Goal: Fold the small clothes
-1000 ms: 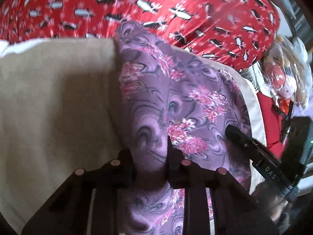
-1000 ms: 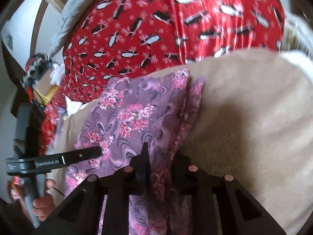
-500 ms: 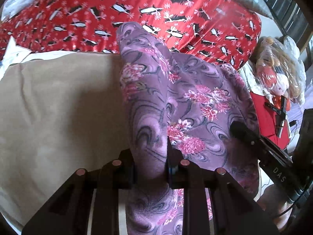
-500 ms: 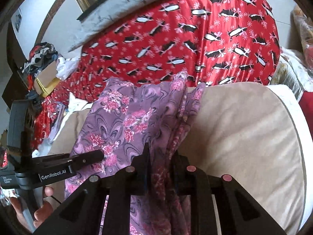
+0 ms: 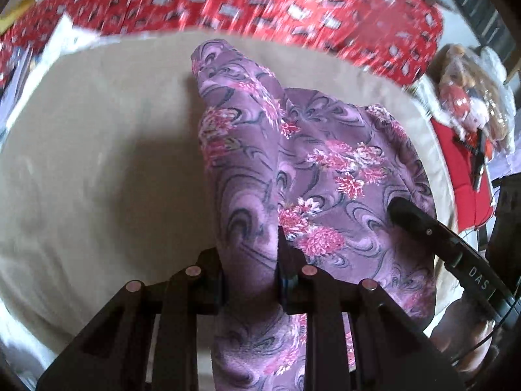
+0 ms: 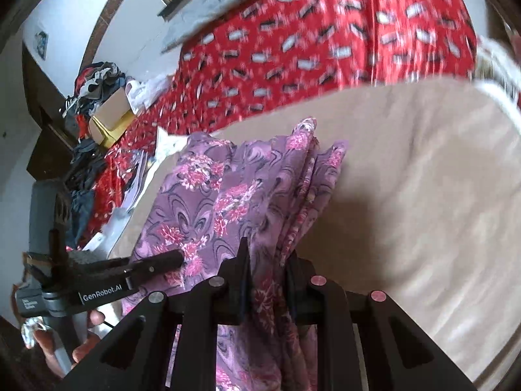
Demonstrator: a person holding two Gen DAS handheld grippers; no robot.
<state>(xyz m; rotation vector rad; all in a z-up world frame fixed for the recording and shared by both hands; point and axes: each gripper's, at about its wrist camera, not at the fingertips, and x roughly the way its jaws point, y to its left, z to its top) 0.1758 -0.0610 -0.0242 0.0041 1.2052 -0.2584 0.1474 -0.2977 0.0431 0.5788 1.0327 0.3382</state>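
Both jaws pinching purple garment edges; bare beige cushion alongside.

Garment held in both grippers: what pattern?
Purple swirls with pink flowers on the garment, clearest in the left wrist view.

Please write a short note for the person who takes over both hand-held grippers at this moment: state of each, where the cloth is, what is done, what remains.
Left hand-held gripper: shut on the purple floral cloth.
Right hand-held gripper: shut on the same cloth, at a bunched edge.
Cloth: hangs between both grippers above the beige cushion, already doubled in layers.
Left: lay it down flat, finish the fold, release.
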